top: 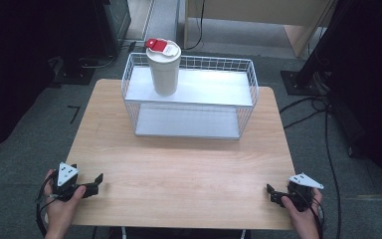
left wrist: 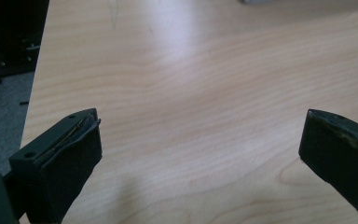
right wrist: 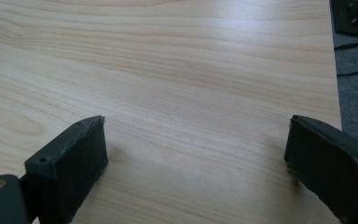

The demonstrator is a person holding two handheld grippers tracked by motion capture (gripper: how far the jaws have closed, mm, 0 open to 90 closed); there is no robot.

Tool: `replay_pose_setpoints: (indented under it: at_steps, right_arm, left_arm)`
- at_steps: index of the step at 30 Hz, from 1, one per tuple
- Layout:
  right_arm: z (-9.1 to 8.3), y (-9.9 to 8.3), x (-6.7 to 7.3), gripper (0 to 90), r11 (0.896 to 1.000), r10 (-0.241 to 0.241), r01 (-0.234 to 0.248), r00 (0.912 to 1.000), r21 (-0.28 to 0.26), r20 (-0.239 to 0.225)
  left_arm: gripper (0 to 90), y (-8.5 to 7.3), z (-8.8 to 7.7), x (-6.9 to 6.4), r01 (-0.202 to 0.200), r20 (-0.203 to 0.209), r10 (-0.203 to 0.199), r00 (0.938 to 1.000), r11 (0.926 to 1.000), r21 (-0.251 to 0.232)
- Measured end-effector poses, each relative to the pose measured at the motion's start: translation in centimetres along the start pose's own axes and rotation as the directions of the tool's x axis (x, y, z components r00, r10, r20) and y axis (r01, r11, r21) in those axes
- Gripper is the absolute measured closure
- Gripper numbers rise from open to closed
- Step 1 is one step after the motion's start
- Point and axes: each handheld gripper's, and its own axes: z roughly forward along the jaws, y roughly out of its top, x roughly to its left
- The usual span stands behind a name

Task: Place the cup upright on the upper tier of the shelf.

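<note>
Overhead: cup on rack | both grippers' jaws released over bare table

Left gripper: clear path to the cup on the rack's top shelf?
Probably yes. The left gripper is open, the table between holds nothing, and the cup rises above the wire rack rim.

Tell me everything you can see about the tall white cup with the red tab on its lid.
The tall white cup looks like smooth plastic or ceramic, a cylinder narrowing slightly toward its base. A round white lid closes it, bearing a red flip tab at the far left edge. It stands upright on the top shelf of the white wire rack, toward the shelf's left end. Only the shelf touches it; both grippers rest far off, near the table's front edge.
</note>
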Motion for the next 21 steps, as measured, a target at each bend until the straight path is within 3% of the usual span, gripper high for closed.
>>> replay_pose_setpoints:
  at_steps: [11,21]
  right_arm:
    - [0.0,0.0,0.0,5.8,1.0,0.001,-0.001,1.0,-0.003,0.0]
    - [-0.1,-0.1,0.0,5.9,1.0,0.005,-0.005,1.0,-0.003,0.004]
  left_arm:
    - [0.5,-1.0,-0.5,1.0,-0.006,-0.045,0.011,0.9989,0.9927,0.12]
    - [0.4,-1.0,-0.3,1.3,0.038,-0.002,-0.038,0.9993,0.9866,0.159]
